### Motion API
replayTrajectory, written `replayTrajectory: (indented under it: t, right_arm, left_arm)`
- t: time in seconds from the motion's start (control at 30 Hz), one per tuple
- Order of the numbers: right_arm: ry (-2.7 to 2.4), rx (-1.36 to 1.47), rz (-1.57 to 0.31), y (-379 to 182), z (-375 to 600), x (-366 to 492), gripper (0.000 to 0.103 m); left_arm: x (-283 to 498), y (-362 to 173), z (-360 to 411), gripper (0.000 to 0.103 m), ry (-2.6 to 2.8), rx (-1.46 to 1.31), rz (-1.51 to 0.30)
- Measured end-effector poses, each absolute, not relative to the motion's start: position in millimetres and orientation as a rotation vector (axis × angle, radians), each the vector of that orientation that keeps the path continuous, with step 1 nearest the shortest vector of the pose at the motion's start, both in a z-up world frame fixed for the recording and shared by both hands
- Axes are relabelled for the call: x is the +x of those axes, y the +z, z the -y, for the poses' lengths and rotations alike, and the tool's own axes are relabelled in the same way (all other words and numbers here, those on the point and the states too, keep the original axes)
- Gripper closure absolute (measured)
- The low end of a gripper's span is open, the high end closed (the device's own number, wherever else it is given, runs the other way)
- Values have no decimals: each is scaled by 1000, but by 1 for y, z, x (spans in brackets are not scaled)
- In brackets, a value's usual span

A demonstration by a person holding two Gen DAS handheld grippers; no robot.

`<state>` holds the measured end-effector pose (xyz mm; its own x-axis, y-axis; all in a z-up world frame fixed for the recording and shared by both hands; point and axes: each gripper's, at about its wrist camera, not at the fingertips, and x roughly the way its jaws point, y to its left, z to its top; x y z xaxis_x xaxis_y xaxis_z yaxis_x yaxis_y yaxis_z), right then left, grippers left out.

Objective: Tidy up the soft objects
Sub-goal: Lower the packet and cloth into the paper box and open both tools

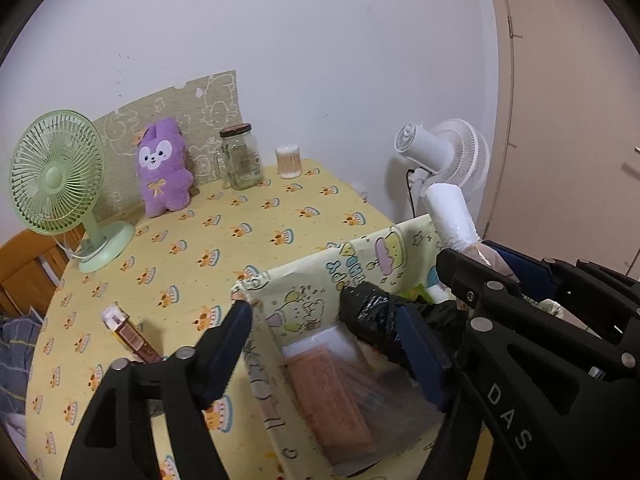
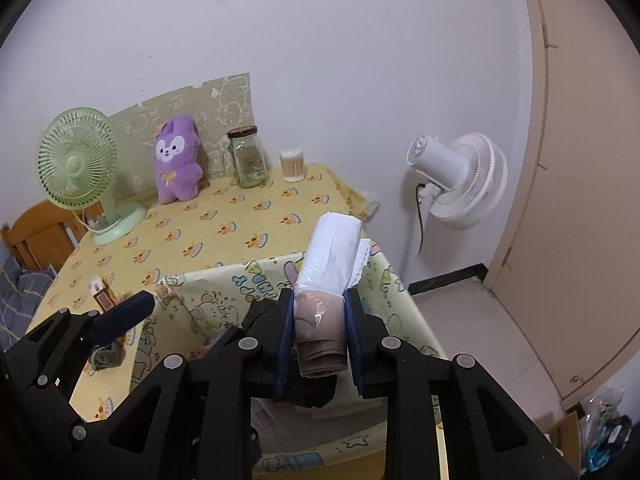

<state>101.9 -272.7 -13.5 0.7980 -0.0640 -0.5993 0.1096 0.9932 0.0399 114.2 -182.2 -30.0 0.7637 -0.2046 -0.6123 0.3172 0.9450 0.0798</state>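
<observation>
Right tongs clamp a white-and-beige rolled plastic bundle above the cartoon-print fabric bin; left tongs, at nine o'clock, gape wide. Next, I judge: lower and release.

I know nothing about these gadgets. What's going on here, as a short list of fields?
Setting: table with yellow patterned tablecloth
Right tool: shut on a white plastic-wrapped roll with a tan end, above the bin
Left tool: open, its fingers either side of the bin's wall
Container: cartoon-printed pale yellow fabric bin, holding a black plastic bag and a pink packet
Back of table: purple plush bunny, green desk fan, glass jar, tub of cotton swabs
On floor: white standing fan
</observation>
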Motion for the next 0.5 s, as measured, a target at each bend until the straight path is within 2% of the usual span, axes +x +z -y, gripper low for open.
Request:
replayTrajectory:
  t: [0.5]
  right_arm:
    - [6,113,-677,-25,248,96,76]
  left_arm:
    - [105,-36,158,9,-261,216,-676]
